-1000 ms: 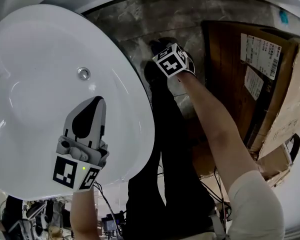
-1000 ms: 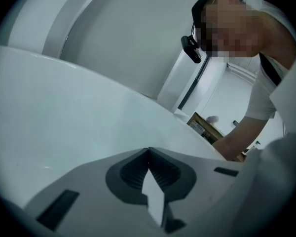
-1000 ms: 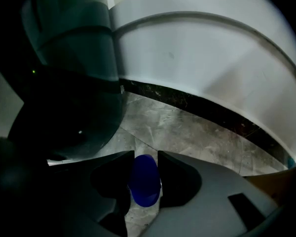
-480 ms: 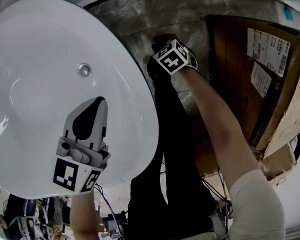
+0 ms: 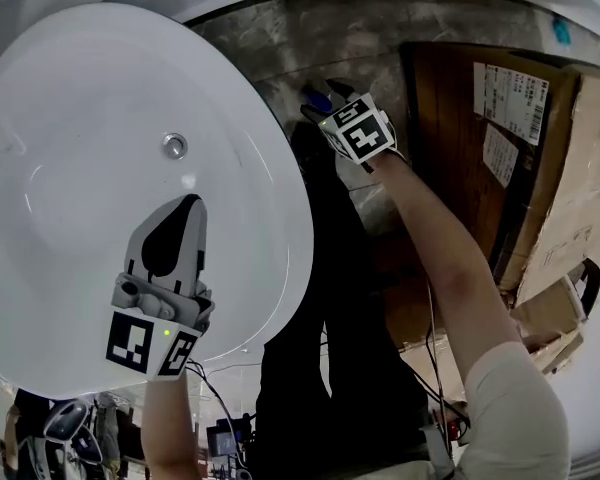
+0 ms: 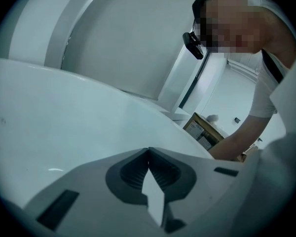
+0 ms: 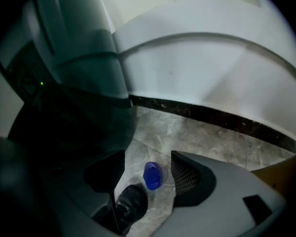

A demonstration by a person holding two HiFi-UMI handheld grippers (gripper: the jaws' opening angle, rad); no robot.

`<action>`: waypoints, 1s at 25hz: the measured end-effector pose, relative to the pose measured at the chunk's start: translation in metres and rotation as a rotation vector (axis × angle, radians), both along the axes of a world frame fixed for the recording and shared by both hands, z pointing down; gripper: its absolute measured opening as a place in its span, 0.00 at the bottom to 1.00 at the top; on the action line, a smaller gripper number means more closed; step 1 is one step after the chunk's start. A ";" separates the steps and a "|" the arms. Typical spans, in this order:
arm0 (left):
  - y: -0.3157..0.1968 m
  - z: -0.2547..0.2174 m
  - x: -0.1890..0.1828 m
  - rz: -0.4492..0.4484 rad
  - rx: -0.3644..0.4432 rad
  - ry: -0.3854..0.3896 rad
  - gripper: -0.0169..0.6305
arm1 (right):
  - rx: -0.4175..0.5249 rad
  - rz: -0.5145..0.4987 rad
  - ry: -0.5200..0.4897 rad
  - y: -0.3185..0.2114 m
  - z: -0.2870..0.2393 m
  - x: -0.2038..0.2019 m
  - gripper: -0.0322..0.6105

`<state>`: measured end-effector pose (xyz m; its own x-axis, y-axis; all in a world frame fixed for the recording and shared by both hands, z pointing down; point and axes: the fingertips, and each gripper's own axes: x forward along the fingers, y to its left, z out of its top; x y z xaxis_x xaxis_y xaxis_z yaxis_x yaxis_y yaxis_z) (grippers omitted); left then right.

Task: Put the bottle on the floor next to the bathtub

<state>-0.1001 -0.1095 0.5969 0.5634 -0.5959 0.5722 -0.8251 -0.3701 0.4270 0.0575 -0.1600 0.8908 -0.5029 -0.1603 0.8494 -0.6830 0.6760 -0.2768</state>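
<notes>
Bathroom, seen from above: a grey, veined stone-look floor carries a white oval bathtub at left. A small clear plastic bottle w/ blue cap stands upright on the tiles near the tub, close to a person's black shoe. At right, brown cardboard boxes w/ white shipping labels sit on the floor, apart from the tub.

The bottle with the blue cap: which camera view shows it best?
The right gripper view: the bottle is on the floor between the opening jaws of the right gripper, blue cap toward the camera. The head view shows only a blue bit beyond that gripper; the left gripper view shows none of it.
</notes>
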 end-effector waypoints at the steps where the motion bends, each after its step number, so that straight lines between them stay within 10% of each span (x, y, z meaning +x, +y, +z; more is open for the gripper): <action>1: -0.002 -0.007 -0.002 -0.004 0.006 0.000 0.11 | 0.015 0.012 -0.016 -0.003 -0.014 0.003 0.47; 11: -0.021 -0.087 -0.010 -0.017 0.082 0.002 0.11 | 0.051 -0.077 -0.024 0.015 -0.157 0.023 0.47; 25: 0.009 -0.200 0.013 0.036 0.055 0.011 0.12 | -0.065 0.186 -0.264 0.045 -0.369 0.007 0.48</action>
<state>-0.0872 -0.1006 0.3966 0.5910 -0.6056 0.5329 -0.8062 -0.4224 0.4142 0.0648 -0.1152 0.5215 -0.6740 -0.2200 0.7052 -0.6923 0.5211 -0.4991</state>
